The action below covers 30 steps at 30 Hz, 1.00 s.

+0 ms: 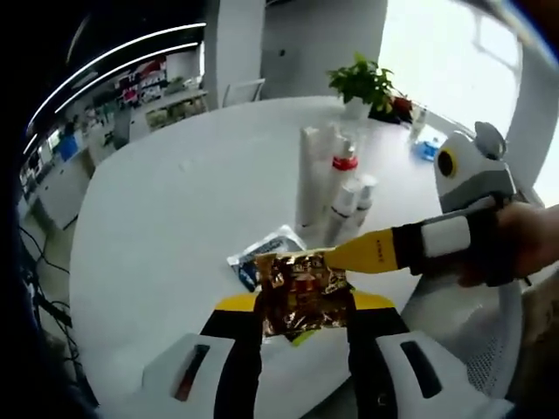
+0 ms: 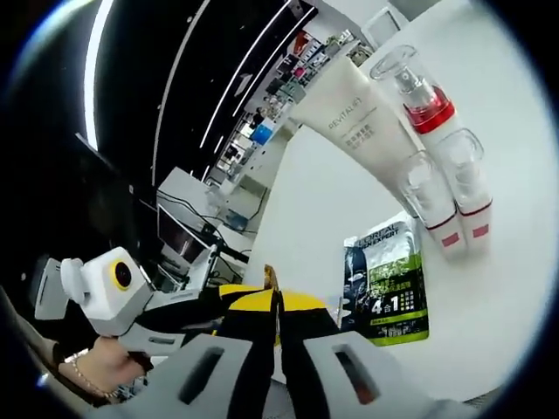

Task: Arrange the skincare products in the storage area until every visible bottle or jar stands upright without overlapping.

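Left gripper view: blue-white sachet (image 1: 262, 253) is seen flat on the white table (image 1: 166, 218), left of centre. Gold foil sachet (image 1: 301, 292) is pinched between the left gripper's (image 1: 301, 305) yellow jaw tips at lower centre, jaws closed down onto it. Upright group is seen at centre right: white tube (image 1: 310, 179), red-collared spray bottle (image 1: 343, 175), two small clear-capped bottles (image 1: 349, 205), all just beside each other. Right gripper (image 1: 349, 255) enters from the right, held by a hand (image 1: 524, 240), its tip touching the foil's upper edge; its jaw gap cannot be told here.

Right gripper view: left gripper (image 2: 109, 292) and a hand (image 2: 100, 367) at lower left. Right gripper (image 2: 278, 305) at bottom centre, jaws pressed together on a thin gold foil edge. Green-black sachet (image 2: 389, 279) lies flat right of centre. White tube (image 2: 358, 118), spray bottle (image 2: 419, 92), two small bottles (image 2: 445, 201) at upper right, tightly grouped.
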Each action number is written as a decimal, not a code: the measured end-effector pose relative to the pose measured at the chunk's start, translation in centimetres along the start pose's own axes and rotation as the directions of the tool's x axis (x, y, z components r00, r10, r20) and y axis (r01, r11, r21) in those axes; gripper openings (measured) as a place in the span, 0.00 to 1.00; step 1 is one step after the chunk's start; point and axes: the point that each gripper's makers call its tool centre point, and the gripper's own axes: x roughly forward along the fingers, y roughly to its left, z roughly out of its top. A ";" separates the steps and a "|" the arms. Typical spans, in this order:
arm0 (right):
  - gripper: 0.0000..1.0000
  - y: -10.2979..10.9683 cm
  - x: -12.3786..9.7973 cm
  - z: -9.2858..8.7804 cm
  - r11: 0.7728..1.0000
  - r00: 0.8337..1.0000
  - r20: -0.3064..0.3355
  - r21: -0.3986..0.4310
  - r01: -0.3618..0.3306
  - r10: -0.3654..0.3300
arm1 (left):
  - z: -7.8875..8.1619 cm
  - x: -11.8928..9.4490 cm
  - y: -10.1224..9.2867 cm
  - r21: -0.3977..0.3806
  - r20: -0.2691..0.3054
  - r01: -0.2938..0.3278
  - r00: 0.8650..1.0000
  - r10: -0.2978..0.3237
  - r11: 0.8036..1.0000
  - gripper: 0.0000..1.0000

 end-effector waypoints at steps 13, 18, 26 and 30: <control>0.01 0.1 0.5 1.0 1.000 1.000 -0.026 0.007 -0.007 0.007 | -1.3 -0.9 2.3 -0.327 0.162 0.194 0.976 -0.147 0.925 0.31; 0.01 0.8 1.6 0.6 1.000 0.997 -0.069 -0.015 -0.021 0.020 | -1.0 -1.4 2.6 -0.437 0.254 0.283 0.949 -0.185 0.854 0.19; 0.01 1.0 3.8 0.3 0.994 0.995 -0.104 -0.109 -0.003 -0.009 | -2.2 -1.6 3.8 -0.498 0.231 0.264 0.958 -0.167 0.826 0.00; 0.01 1.0 5.4 -0.1 0.964 0.990 -0.136 -0.266 0.005 -0.042 | -3.1 -1.5 5.0 -0.608 0.206 0.225 0.971 -0.122 0.762 0.00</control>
